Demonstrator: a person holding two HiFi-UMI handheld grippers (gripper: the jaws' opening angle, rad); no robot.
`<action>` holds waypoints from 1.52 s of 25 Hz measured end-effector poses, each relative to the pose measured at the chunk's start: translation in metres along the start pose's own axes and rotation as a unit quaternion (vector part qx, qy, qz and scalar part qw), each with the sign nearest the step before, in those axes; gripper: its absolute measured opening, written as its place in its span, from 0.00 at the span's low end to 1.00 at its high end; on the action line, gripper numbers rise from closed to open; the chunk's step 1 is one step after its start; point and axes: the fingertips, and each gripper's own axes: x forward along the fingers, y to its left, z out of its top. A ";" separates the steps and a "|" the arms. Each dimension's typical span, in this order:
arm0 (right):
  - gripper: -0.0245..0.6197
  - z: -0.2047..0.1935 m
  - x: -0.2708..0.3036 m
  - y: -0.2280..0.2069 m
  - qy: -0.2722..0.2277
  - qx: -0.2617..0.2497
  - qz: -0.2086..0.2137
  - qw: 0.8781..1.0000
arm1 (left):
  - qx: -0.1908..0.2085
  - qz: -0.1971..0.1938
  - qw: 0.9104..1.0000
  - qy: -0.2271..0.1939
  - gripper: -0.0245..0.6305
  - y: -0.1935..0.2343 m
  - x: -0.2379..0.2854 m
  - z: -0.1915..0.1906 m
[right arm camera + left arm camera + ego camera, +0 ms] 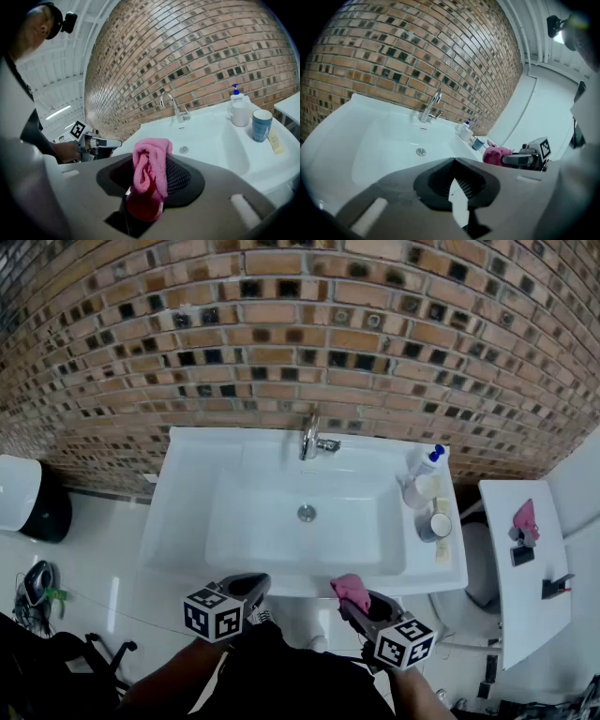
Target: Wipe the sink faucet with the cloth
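Pink cloth (pixel 149 164) sits clamped in your right gripper (pixel 360 605); your left gripper (pixel 249 591) has jaws together, empty. Faucet (pixel 309 437) stands upright straight ahead, across the sink (pixel 187 512).

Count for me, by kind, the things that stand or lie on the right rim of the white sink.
Pump bottle: 1
Cups: 2 (white cup, blue cup)
Beige bar: 1
Total: 4
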 end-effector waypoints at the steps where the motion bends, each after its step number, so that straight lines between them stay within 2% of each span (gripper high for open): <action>1: 0.30 0.004 0.008 0.000 0.000 -0.003 -0.002 1.000 | 0.000 0.001 1.000 -0.001 0.05 0.008 0.000 0.005; 6: 0.31 0.031 0.046 -0.001 -0.003 -0.012 -0.016 1.000 | 0.003 -0.004 1.000 -0.004 0.05 0.042 0.000 0.032; 13: 0.31 0.073 0.097 0.011 -0.032 -0.010 -0.041 0.999 | 0.029 -0.037 0.999 0.015 0.05 0.082 -0.002 0.067; 19: 0.31 0.083 0.127 0.021 -0.041 0.001 -0.069 0.997 | 0.029 -0.067 0.997 0.038 0.05 0.112 0.003 0.068; 24: 0.31 0.081 0.129 0.015 -0.033 0.007 -0.089 0.995 | 0.018 -0.082 0.996 0.034 0.05 0.122 0.007 0.071; 28: 0.31 0.095 0.134 -0.008 -0.033 0.017 -0.115 0.993 | 0.010 -0.075 0.997 0.020 0.05 0.137 0.008 0.081; 31: 0.31 0.113 0.138 -0.020 -0.040 0.001 -0.125 0.991 | 0.002 -0.061 0.998 0.009 0.05 0.147 0.005 0.087; 38: 0.31 0.164 0.147 -0.051 -0.078 -0.017 -0.112 0.991 | -0.040 0.006 0.998 -0.039 0.05 0.184 -0.008 0.107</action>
